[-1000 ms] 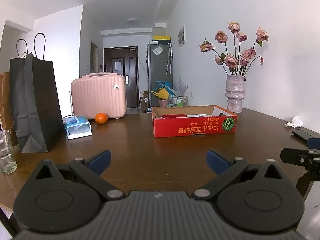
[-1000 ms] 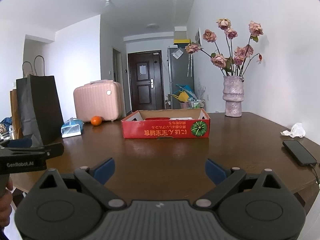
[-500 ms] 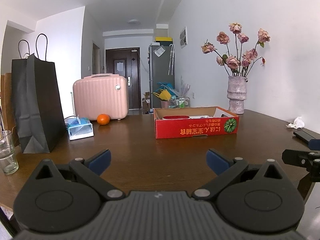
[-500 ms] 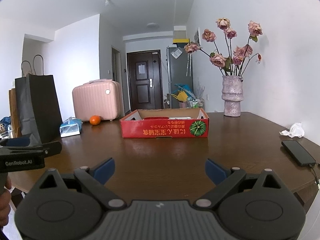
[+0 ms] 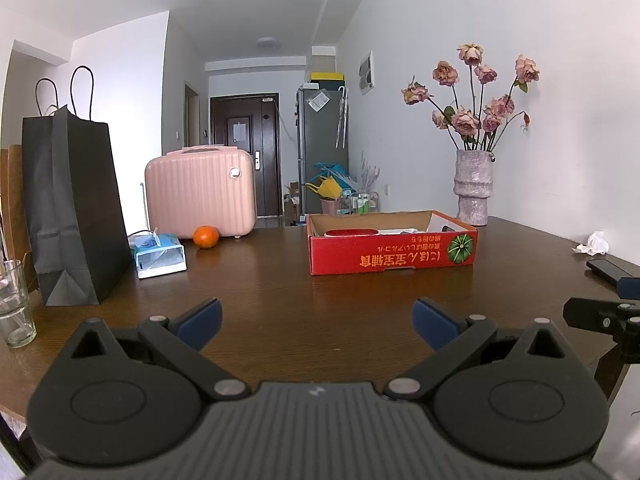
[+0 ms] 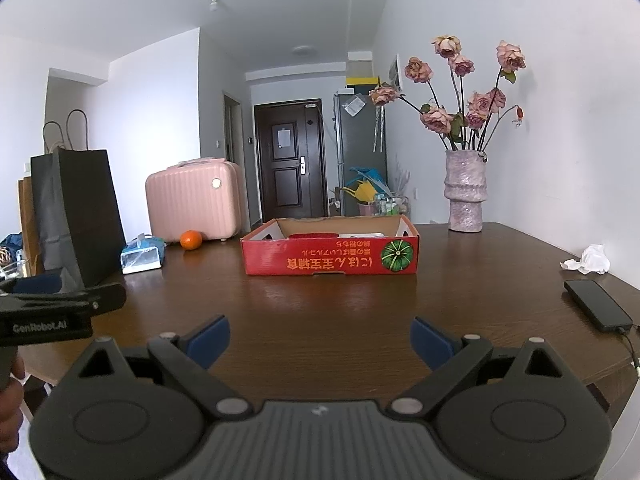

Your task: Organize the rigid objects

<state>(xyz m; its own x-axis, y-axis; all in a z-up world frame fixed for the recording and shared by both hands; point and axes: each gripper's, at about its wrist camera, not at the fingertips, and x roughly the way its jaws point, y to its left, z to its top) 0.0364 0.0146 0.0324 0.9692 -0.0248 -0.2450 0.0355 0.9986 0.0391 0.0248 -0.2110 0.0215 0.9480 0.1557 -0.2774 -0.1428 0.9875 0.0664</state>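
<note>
A shallow red cardboard box (image 5: 392, 254) sits on the brown table in the left wrist view, holding a red flat item (image 5: 351, 233) and white items. It also shows in the right wrist view (image 6: 332, 258). An orange (image 5: 205, 237) lies by a pink case (image 5: 200, 192). My left gripper (image 5: 316, 322) is open and empty, above the near table edge. My right gripper (image 6: 320, 340) is open and empty, also near the front edge, to the right of the left one.
A black paper bag (image 5: 68, 208), a glass (image 5: 14, 304) and a tissue pack (image 5: 160, 256) stand at left. A vase of dried roses (image 6: 466, 192) stands at back right. A black phone (image 6: 598, 310) and a crumpled tissue (image 6: 588, 260) lie at right.
Both grippers have drifted slightly; the views shift a little. Jaws stay open and nothing on the table has moved.
</note>
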